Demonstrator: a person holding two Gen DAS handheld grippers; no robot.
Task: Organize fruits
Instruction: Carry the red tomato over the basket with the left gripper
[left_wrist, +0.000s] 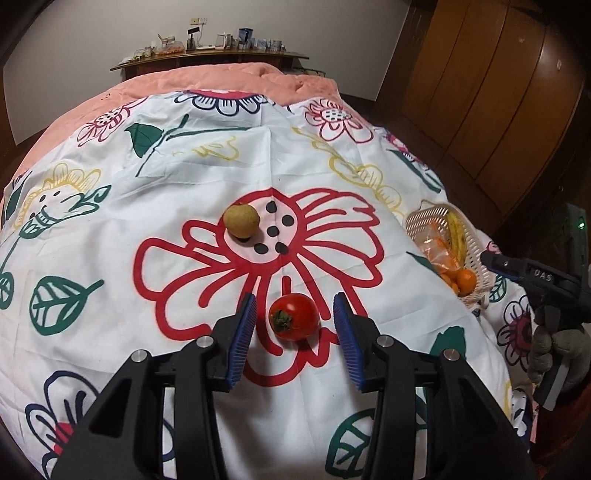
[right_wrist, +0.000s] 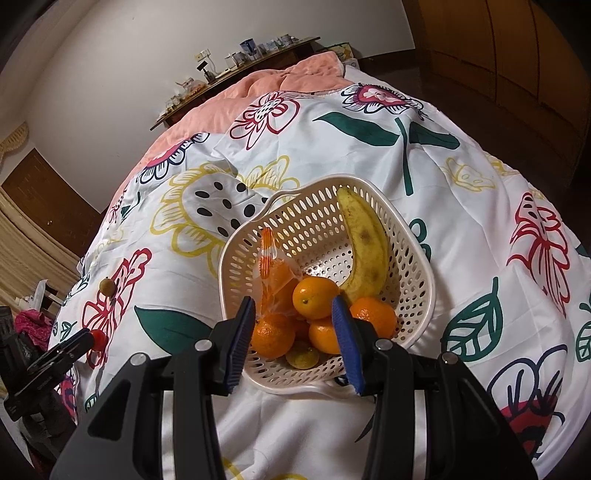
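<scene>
**Tomato between parted pads, basket at right**

In the left wrist view, the left gripper (left_wrist: 294, 323) stands spread, low centre, the tomato (left_wrist: 294, 316) between its pads on the floral cloth (left_wrist: 184, 184), untouched. Beyond, a pear (left_wrist: 242, 220). At the right edge, the basket (left_wrist: 476, 258) and a gripper body lettered "OAS". The right gripper (right_wrist: 295, 325) hangs parted over oranges (right_wrist: 316, 297) and a banana (right_wrist: 365, 247), pinching nothing.
</scene>
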